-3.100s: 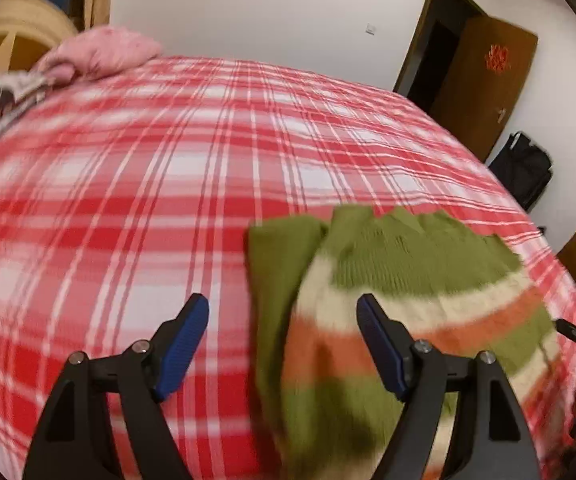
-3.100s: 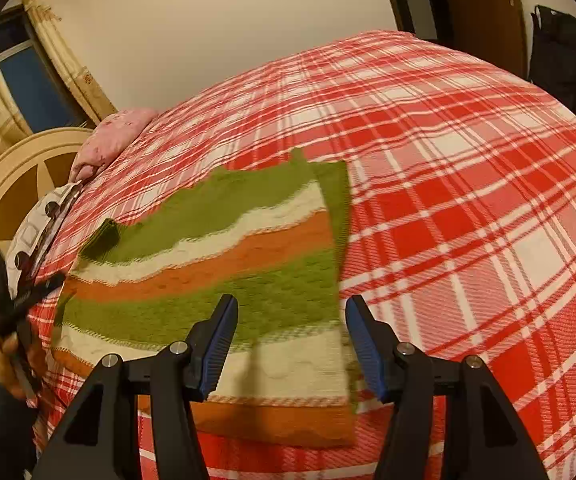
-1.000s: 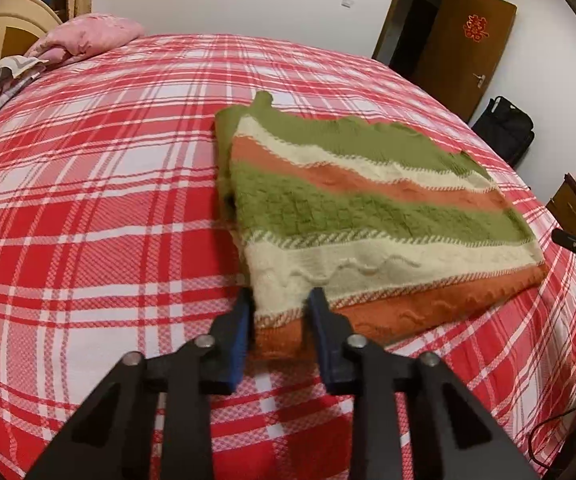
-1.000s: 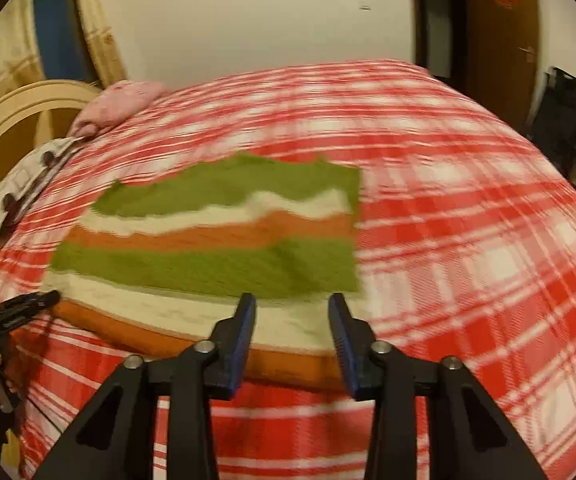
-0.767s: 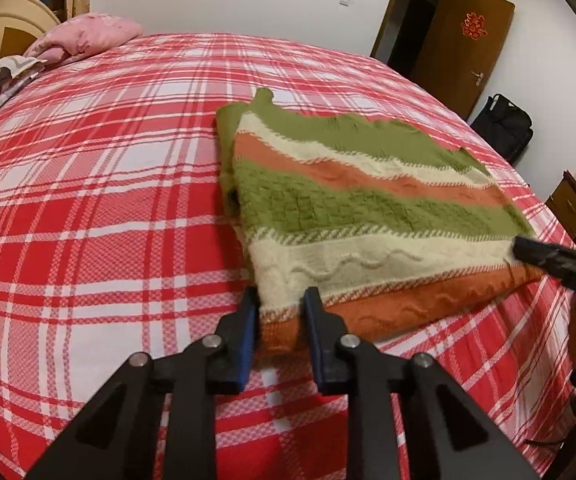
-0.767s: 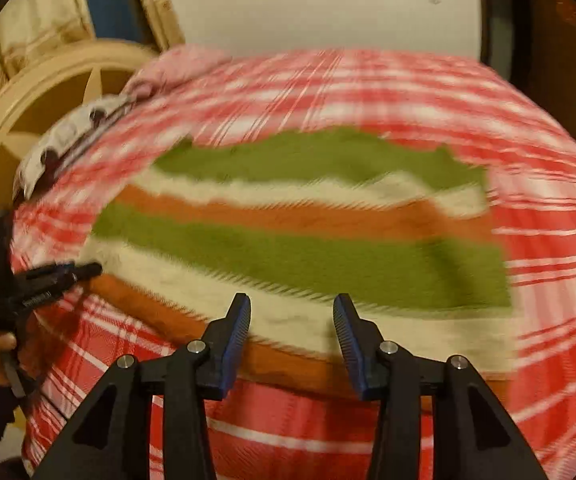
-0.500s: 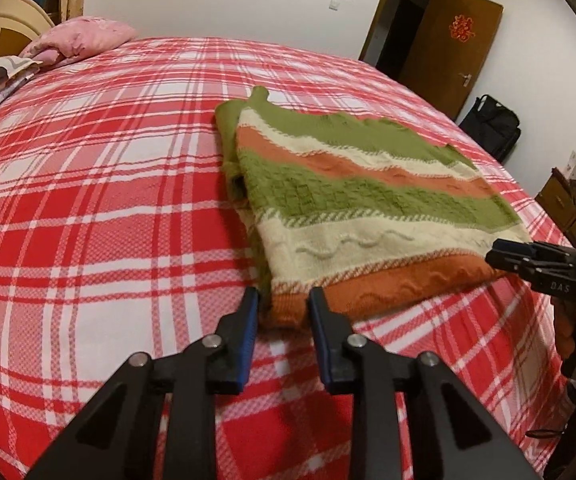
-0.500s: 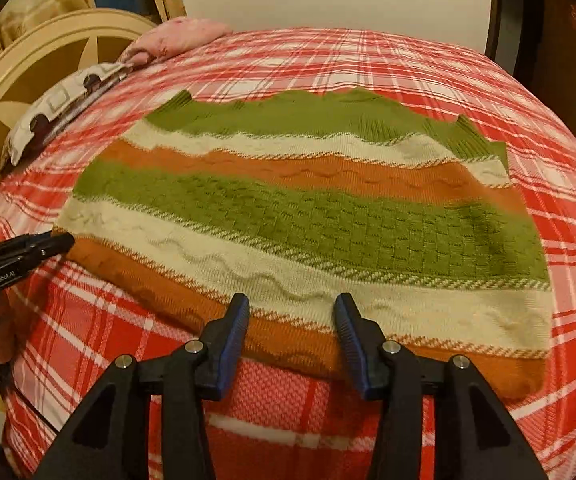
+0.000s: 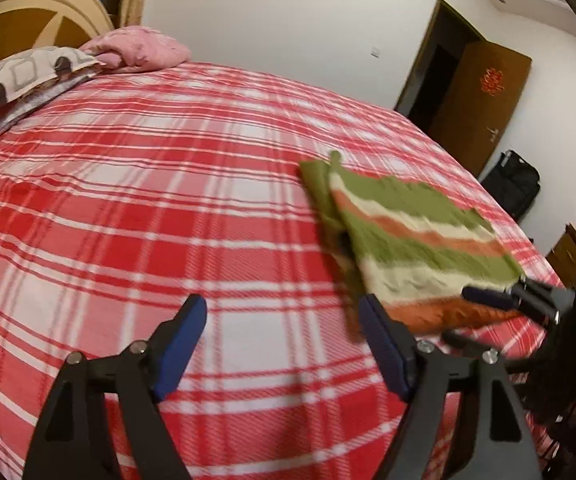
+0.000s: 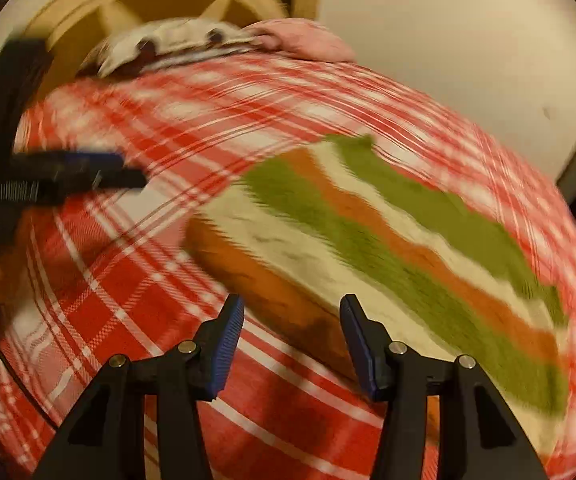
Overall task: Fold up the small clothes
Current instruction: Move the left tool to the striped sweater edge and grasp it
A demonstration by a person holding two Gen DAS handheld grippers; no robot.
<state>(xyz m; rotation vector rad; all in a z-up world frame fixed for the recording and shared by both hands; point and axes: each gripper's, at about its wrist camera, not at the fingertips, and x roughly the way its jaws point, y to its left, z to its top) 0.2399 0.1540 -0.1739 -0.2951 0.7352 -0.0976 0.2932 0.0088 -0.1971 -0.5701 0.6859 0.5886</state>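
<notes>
A folded chunky-knit sweater point(image 9: 411, 236) in green, cream and orange stripes is lying flat on the red-and-white plaid woven bed cover point(image 9: 148, 208). The left tongs point(image 9: 284, 344) are spreading wide over bare cover, the sweater just right of them. The right tongs point(image 10: 291, 340) are opening, empty, at its near orange hem.

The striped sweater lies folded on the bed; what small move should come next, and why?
Probably lift both grippers clear. The striped sweater lies folded flat on the plaid bedspread. The left gripper is opening with nothing between its jaws; the right gripper is also opening, over the sweater's edge.
</notes>
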